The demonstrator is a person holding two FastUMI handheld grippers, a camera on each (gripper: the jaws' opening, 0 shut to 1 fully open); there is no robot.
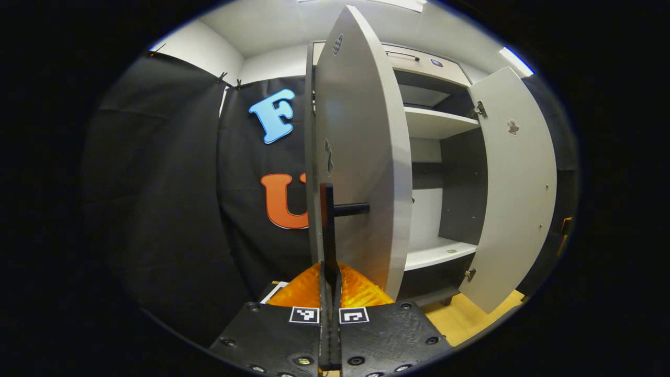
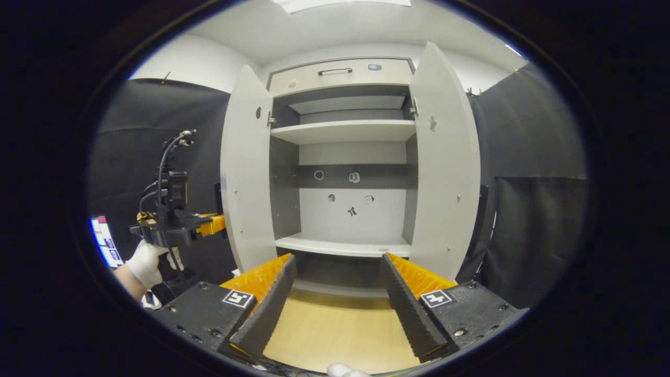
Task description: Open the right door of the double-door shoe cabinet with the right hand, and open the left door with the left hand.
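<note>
Left claw [image 1: 330, 293] pinched tight on left door's [image 1: 361, 157] black handle [image 1: 328, 230], tall bar, straight ahead at 12 o'clock. Door swung out, edge-on. Right claw [image 2: 335, 298] wide, holding nothing; right door [image 2: 445, 167] open at 1 o'clock, apart.

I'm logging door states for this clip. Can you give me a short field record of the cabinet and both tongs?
cabinet: pale grey double-door shoe cabinet, white shelves
left door: swung open
right door: swung open
left tongs: closed on the left door's black bar handle
right tongs: open, holding nothing, facing the cabinet interior
floor: light wood
</note>
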